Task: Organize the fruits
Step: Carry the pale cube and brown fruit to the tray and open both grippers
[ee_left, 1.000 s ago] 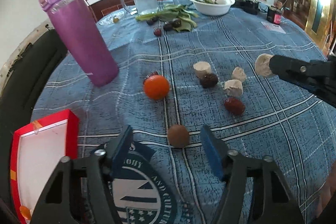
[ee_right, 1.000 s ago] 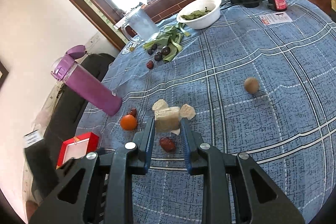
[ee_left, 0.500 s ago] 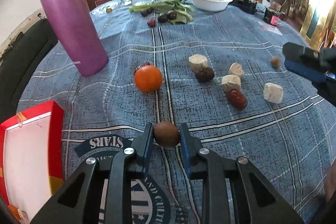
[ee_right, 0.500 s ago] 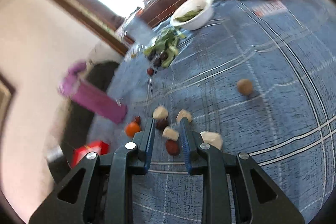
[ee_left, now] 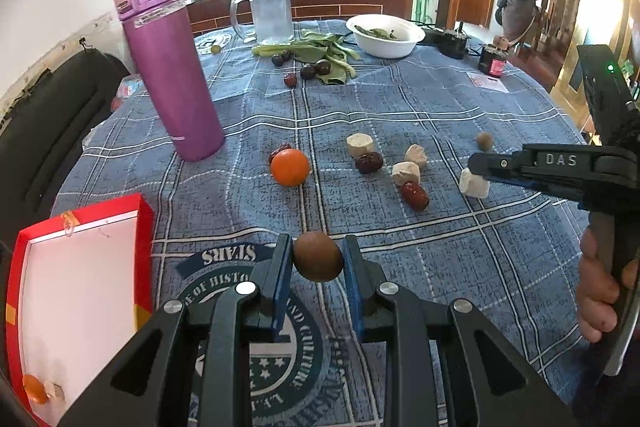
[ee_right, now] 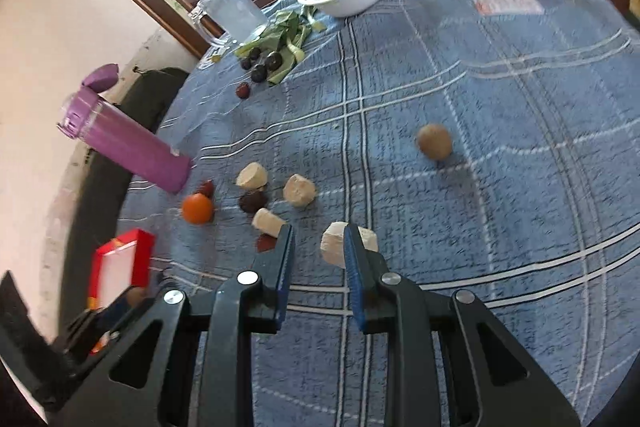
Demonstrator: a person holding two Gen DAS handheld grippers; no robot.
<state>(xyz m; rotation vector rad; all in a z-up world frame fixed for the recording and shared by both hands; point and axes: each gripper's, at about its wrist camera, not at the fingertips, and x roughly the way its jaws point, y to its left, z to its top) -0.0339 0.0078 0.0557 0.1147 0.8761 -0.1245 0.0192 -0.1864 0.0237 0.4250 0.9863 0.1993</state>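
Brown round fruit (ee_left: 318, 255) clamped in the left tongs (ee_left: 316, 261).
Right tongs (ee_right: 318, 259) part-open, empty, over a pale chunk (ee_right: 336, 243) on the table (ee_right: 500, 107).

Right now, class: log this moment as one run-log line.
left gripper: shut on brown round fruit | right gripper: open, empty, over pale chunk | red box: orange piece inside

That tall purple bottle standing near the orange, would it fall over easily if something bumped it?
Probably, if hit high. The purple bottle stands upright, tall and narrow on a small base, so a knock near its lid could tip it. Once down, its round body would likely roll across the tablecloth. Its weight cannot be judged.
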